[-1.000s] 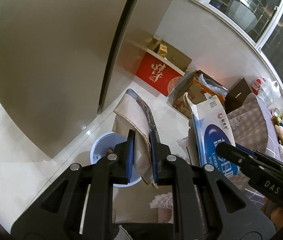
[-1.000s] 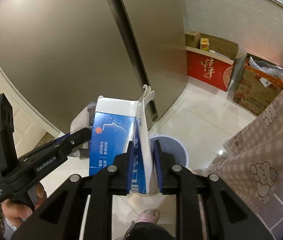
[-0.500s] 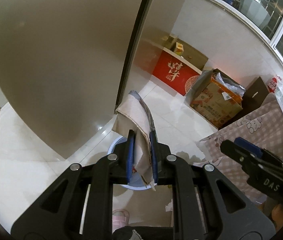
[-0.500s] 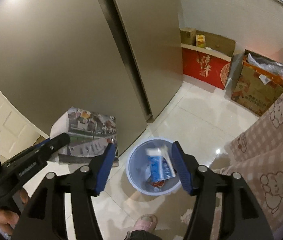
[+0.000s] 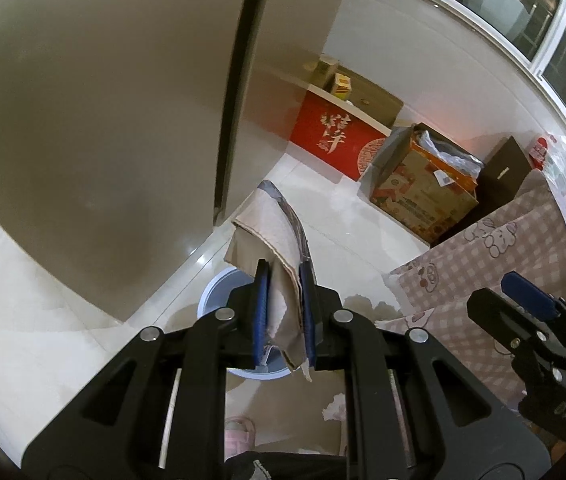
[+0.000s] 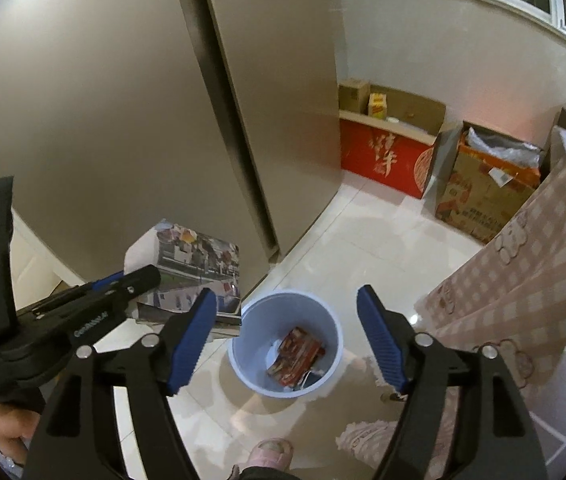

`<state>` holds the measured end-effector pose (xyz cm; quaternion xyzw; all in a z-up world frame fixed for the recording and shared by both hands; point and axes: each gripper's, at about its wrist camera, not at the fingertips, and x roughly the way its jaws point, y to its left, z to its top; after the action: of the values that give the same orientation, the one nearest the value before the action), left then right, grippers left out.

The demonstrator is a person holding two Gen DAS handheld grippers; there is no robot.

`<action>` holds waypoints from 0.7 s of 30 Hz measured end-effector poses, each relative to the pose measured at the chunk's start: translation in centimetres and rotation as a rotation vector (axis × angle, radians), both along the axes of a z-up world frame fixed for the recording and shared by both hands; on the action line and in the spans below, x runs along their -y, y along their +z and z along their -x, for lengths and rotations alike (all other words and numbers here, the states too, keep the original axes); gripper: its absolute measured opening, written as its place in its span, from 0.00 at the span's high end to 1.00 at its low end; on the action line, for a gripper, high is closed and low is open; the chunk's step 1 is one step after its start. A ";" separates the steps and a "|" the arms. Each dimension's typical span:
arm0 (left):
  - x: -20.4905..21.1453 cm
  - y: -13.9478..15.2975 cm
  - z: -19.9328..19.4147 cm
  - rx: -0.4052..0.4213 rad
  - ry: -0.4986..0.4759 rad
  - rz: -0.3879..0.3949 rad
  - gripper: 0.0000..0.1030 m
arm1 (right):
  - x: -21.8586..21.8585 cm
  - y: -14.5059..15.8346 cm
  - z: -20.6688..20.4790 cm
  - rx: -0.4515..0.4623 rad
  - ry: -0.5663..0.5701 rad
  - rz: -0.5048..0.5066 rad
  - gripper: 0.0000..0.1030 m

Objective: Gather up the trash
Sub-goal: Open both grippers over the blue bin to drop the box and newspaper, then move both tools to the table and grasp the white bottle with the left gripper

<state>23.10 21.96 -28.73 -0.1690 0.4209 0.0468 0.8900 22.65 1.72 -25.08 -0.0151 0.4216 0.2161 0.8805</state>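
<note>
**A:** So what changed right there? A second before, the right gripper (image 6: 287, 338) was clamped on that blue-and-white carton, and then it was gone.

**B:** Yeah, the jaws had just been opening and by this frame they stood wide apart with nothing between them. Half a second earlier you could catch the carton dropping into the blue bin (image 6: 285, 343). So I'd call that piece of trash done.

**A:** Was the carton visible in the bin afterwards?

**B:** Not clearly. The right wrist view showed a red printed wrapper (image 6: 294, 355) lying on the bottom with some pale scraps and a dark bit next to it. I couldn't pick the carton out for sure.

**A:** And the other hand?

**B:** The left gripper (image 5: 285, 312) was clenched on a flattened cardboard box (image 5: 271, 240), tan on the inside, printed photos on the outside. It hung above the floor, just beside the bin on its left in the right wrist view, not yet over the opening.

**A:** So next up was that one?

**B:** My guess, yes: swing it over the rim and let go. It's wide, so it could catch on the edge.

**A:** Other containers?

**B:** A red box (image 6: 387, 160) and an open orange carton (image 6: 483, 200) against the wall, contents too hard to read.
</note>
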 end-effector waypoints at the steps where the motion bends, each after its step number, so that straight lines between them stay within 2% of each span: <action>1: 0.2 0.1 -0.1 0.001 -0.003 -0.002 0.84 | 0.1 0.1 0.1 0.005 -0.003 -0.005 0.30; 3: 0.5 0.4 -0.6 0.005 -0.002 -0.015 0.74 | 0.7 0.5 0.1 0.016 -0.006 -0.022 0.30; 4: 0.7 0.5 -0.7 0.006 0.001 -0.023 0.47 | 1.0 0.7 0.2 0.021 -0.012 -0.026 0.29; 5: 0.8 0.6 -0.8 0.004 0.003 -0.028 0.30 | 1.2 0.8 0.2 0.023 -0.016 -0.027 0.29; 6: 1.0 0.8 -0.7 0.009 0.008 -0.034 0.19 | 1.4 0.8 0.2 0.023 -0.020 -0.028 0.29; 10: 1.9 1.3 -0.2 0.004 0.002 -0.068 0.19 | 2.1 1.0 0.3 0.022 -0.037 -0.033 0.29; 21: 3.9 4.1 2.4 0.038 -0.025 -0.070 0.19 | 4.1 3.2 2.3 0.045 -0.055 -0.061 0.29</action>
<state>20.67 18.11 -24.62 -0.1334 0.4040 0.0471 0.9037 20.31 -2.38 -21.91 0.0185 0.3953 0.2041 0.8954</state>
